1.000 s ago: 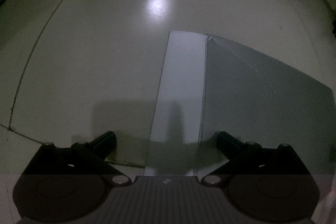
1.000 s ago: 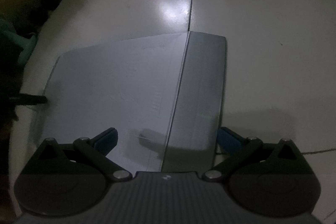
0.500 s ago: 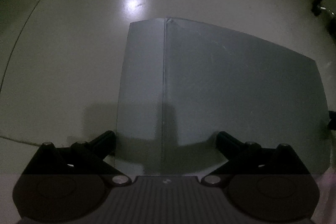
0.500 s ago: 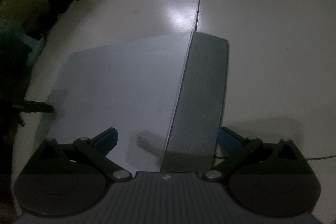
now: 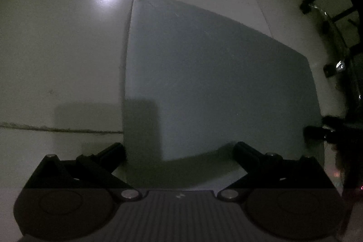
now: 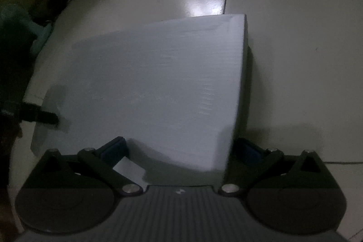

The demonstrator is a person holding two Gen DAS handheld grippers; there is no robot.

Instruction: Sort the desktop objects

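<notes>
Two grippers spreading wide over one grey box (image 5: 215,83)
Left gripper (image 5: 179,151) and right gripper (image 6: 181,146) are hovering released, grasping nothing, box stretching toward 12 o'clock.

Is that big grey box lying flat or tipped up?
Flat: the grey box shows only its broad top face, on the floor.

board (image 6: 158,87) on tiled floor (image 6: 295,37)

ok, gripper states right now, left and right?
Left gripper: open, holding nothing, fingers spread either side of the grey box's left edge.
Right gripper: open, holding nothing, straddling the box's right edge.
</notes>
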